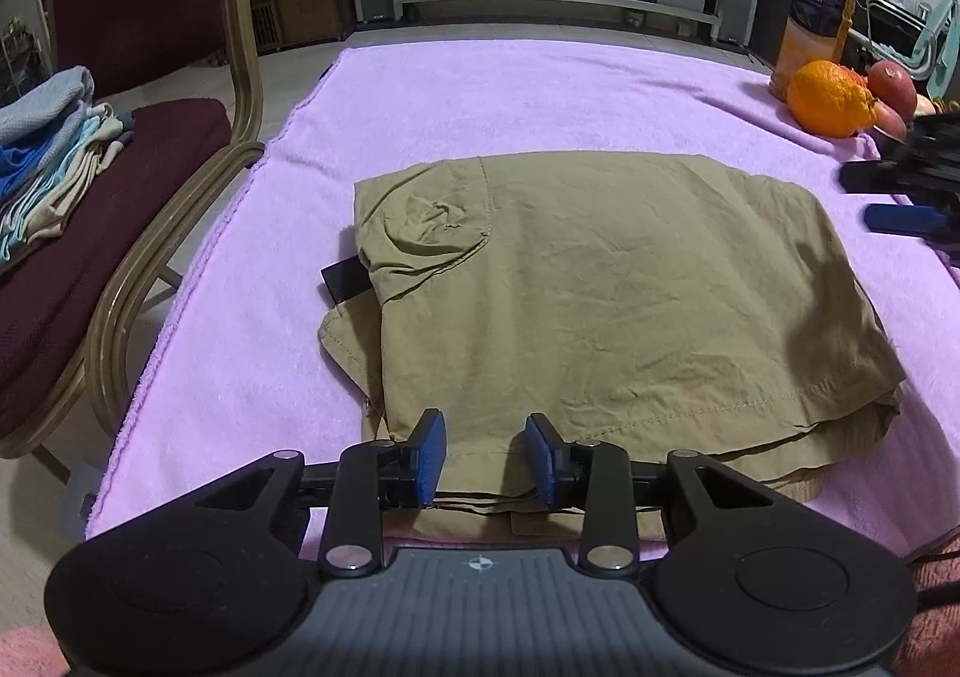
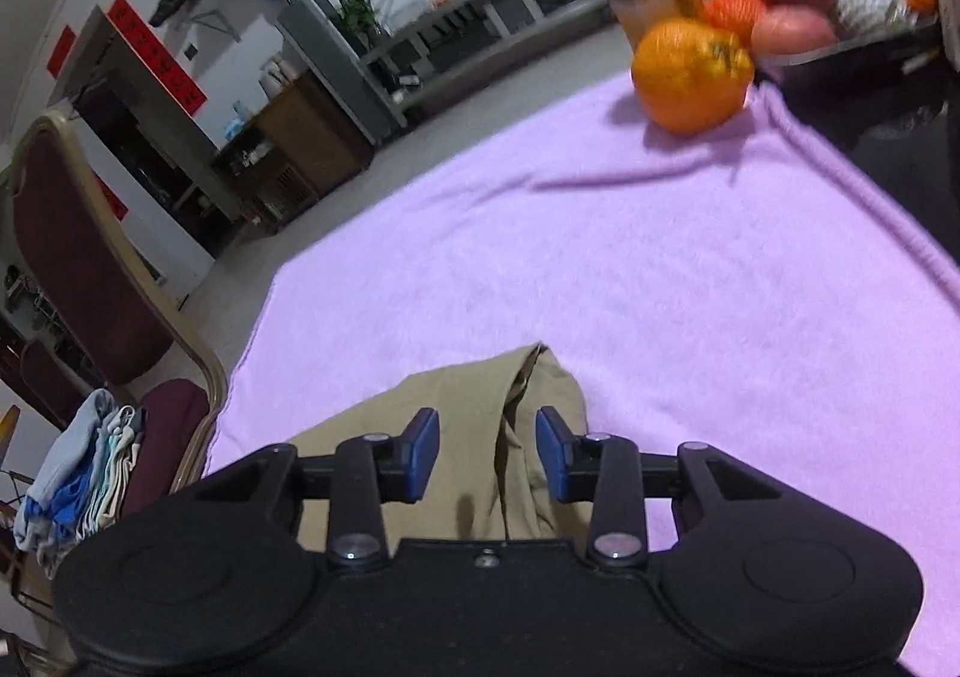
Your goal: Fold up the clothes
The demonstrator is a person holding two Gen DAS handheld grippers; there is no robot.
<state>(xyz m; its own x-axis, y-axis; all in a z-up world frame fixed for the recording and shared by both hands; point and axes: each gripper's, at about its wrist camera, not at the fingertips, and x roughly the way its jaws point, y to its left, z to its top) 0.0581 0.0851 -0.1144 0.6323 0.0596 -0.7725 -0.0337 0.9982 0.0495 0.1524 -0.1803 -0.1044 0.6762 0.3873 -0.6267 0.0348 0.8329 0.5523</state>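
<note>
The tan shorts (image 1: pixel 600 287) lie folded in a neat block on the purple towel (image 1: pixel 480 95). The folding looks nearly done. The left claw (image 1: pixel 487 458) sits at the near edge with its jaws apart, and cloth lies between them, not pinched. The right claw (image 2: pixel 487 452) is apart too, above a corner. Next, both should pinch an edge and lift together. A fruit tray (image 2: pixel 840 50) holds apples and oranges.

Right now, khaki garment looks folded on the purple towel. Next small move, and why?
Probably close the left gripper on the near edge of the khaki garment. Its jaws stand open astride that edge, nothing pinched yet, and the right gripper hangs open over the garment's other side, so neither has hold for a lift or another fold.
</note>
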